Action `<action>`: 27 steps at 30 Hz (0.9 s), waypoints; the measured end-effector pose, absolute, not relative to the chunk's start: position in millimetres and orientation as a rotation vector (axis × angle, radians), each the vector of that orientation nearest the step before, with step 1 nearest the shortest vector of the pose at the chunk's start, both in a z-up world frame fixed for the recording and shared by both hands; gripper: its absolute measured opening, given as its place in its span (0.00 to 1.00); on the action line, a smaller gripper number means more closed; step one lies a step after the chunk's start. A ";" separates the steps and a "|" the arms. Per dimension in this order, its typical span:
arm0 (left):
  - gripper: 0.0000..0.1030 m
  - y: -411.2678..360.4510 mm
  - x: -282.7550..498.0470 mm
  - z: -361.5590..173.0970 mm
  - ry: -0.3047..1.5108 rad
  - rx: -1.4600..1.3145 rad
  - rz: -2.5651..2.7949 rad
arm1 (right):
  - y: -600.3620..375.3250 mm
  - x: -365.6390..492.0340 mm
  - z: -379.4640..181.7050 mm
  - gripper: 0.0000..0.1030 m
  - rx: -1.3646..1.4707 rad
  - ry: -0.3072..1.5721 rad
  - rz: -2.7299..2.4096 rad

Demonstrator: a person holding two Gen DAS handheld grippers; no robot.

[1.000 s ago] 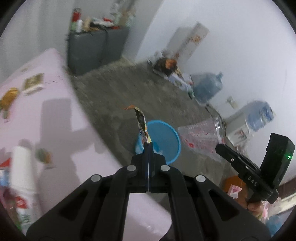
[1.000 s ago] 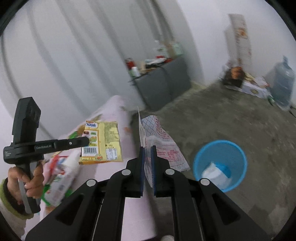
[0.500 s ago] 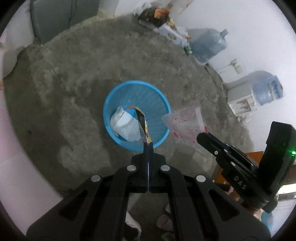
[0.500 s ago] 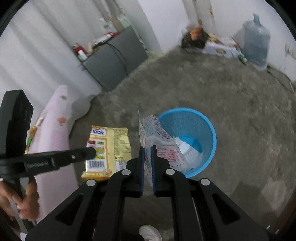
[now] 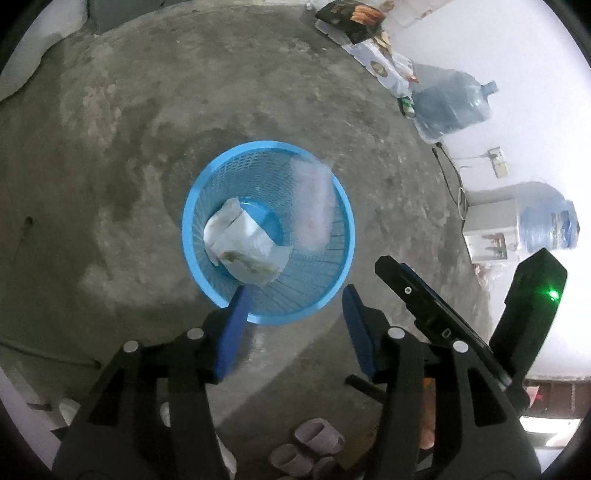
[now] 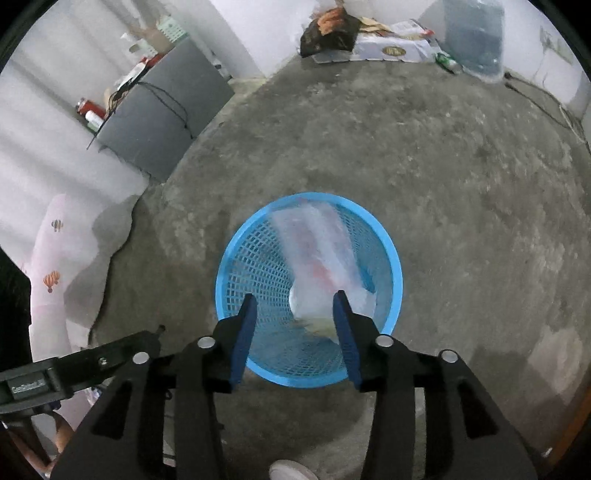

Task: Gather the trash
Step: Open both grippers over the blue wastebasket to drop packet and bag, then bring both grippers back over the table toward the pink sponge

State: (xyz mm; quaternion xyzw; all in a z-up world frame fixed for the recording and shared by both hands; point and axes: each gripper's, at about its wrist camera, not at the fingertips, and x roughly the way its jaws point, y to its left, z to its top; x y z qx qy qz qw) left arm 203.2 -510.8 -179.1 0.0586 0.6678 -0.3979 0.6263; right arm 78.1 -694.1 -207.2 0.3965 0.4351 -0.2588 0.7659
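A round blue mesh bin [image 5: 207,206] stands on the concrete floor, also in the right wrist view [image 6: 391,266]. My left gripper [image 5: 295,295] is open and empty just above its near rim. My right gripper [image 6: 293,301] is open and empty over the bin. A clear plastic bag with red print [image 5: 312,199] is blurred, falling inside the bin; it also shows in the right wrist view [image 6: 317,247]. A white wrapper [image 5: 243,240] and a yellowish packet [image 5: 251,264] lie on the bin's bottom. The right gripper shows in the left wrist view [image 5: 424,295].
Two large water bottles [image 5: 447,103] and a dispenser [image 5: 487,225] stand by the right wall. Cardboard and bags [image 6: 369,33] lie at the far wall. A grey cabinet [image 6: 162,110] stands far left, beside a pink-covered table [image 6: 55,251]. Slippers [image 5: 306,443] are on the floor below.
Both grippers have opened over the bin. The yellow packet has left the left gripper and the clear bag has left the right one; both are dropping into the bin.
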 end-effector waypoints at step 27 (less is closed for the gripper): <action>0.67 -216.5 178.0 55.9 1.075 -0.112 -0.937 | -500.5 53.3 -67.5 0.74 0.688 0.827 -0.353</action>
